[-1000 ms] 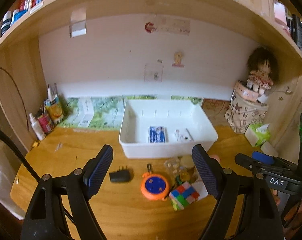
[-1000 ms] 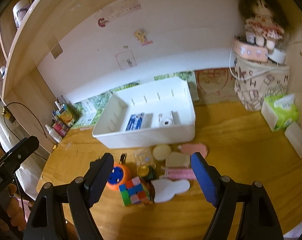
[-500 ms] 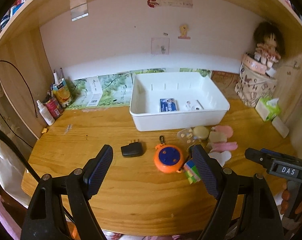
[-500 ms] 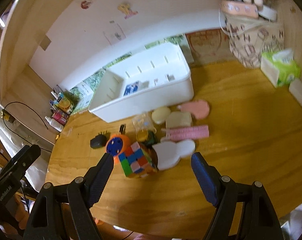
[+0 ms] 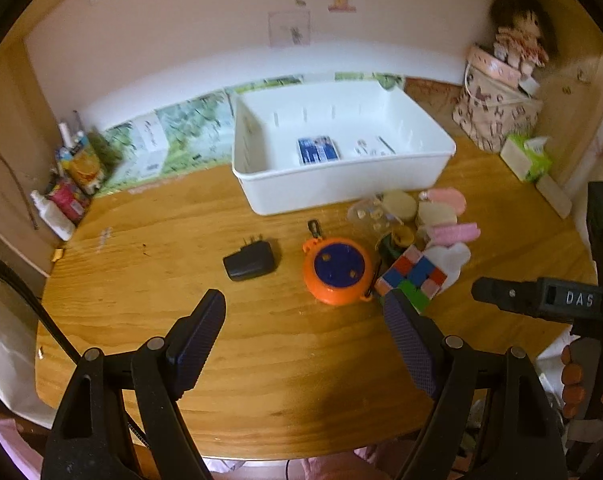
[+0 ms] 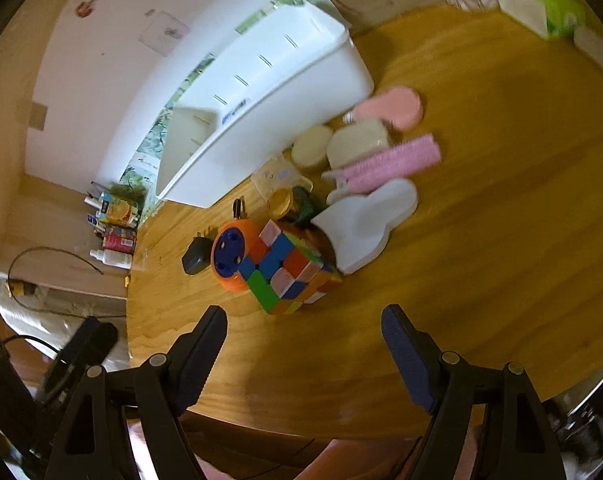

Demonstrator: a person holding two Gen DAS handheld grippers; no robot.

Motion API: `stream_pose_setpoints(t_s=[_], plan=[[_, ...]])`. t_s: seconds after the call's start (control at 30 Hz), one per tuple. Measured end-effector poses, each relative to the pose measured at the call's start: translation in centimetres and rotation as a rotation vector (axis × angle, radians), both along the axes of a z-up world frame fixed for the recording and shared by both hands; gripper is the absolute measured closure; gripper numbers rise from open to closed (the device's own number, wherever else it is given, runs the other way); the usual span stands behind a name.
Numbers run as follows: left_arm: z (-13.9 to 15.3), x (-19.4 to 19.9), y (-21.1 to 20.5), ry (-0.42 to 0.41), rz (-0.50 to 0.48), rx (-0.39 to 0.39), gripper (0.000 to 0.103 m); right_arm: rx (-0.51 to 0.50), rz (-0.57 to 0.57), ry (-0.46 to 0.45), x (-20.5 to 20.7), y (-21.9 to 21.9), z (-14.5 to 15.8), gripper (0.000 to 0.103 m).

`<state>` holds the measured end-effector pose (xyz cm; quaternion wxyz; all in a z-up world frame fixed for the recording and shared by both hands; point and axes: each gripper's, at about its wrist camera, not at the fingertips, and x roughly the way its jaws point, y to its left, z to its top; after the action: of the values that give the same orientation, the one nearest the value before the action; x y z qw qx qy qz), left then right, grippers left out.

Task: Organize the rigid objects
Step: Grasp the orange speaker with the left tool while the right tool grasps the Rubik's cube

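Both views have pulled back and tipped down since the earlier frames, so the puzzle cube now sits just ahead of the right tongs, which stand wide and empty. The left tongs are also wide, holding nothing, above bare worktop short of the orange reel and black plug. The white bin lies behind the clutter. The cube looks the likely pick. It touches the reel and, as far as the blur shows, a white flat piece, so the right tongs should come straight down, square to two opposite faces, and close gently before lifting toward the bin.
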<state>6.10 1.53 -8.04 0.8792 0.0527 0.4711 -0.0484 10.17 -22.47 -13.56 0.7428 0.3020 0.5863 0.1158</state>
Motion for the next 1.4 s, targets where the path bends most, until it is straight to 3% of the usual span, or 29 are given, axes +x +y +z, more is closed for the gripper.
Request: stream_pose_setpoints(t_s=[0.53,0.83,1.4], plan=[[-4.2,5.9,1.8,0.172,-0.307,-0.035,0.019,0.185,-0.33,0.204,1.5,3.3,-3.8,0.023],[-6.7,8.3,1.4,0.249,-0.46,-0.088,0.019,0.169,-0.511,0.295,2.1,4.0,-5.6,0.023],[-10.3,10.9,0.5,0.373,-0.418,-0.204,0.019,0.119,-0.606,0.431,3.3,4.2,-8.4,0.023]])
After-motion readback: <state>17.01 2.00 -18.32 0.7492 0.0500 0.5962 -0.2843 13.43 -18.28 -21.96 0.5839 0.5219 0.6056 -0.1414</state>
